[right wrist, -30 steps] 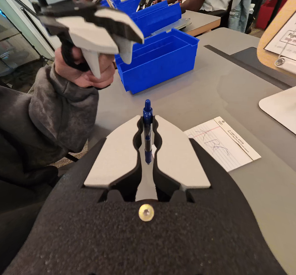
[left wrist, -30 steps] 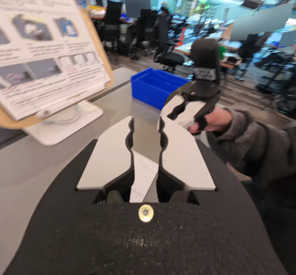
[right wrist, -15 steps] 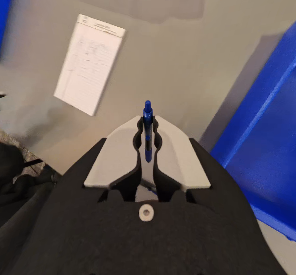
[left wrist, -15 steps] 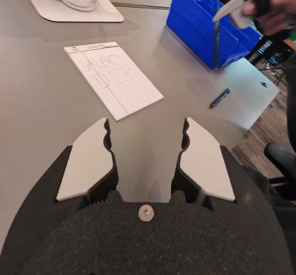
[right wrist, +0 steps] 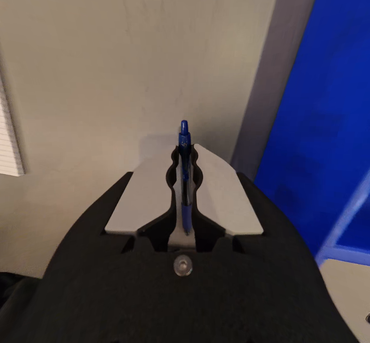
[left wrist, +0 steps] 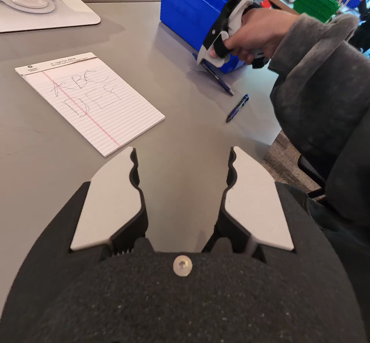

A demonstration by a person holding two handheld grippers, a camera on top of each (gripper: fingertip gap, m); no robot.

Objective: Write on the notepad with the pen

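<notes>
The white lined notepad [left wrist: 90,101] lies on the grey table [left wrist: 180,113] and bears handwritten letters. My left gripper [left wrist: 182,149] is open and empty above the table, just near of the pad's near corner. My right gripper [right wrist: 185,147] is shut on a blue pen [right wrist: 185,173] that lies along its fingers. In the left wrist view the right gripper [left wrist: 202,63] is tilted down to the right of the pad, and its pen [left wrist: 218,81] reaches close to the table. Only the pad's edge [right wrist: 8,149] shows in the right wrist view.
A second blue pen [left wrist: 238,108] lies loose on the table near its right edge. A blue bin [left wrist: 190,13] stands behind the right gripper and fills the right of the right wrist view [right wrist: 320,113]. A white stand base [left wrist: 40,13] sits at the back left. The gap from one gripper's tips to the other's is roughly 35 cm.
My left gripper opened and tipped down to face the table and pad. My right gripper came down beside the blue bin with the pen, and the pad slid to its view's left edge.
</notes>
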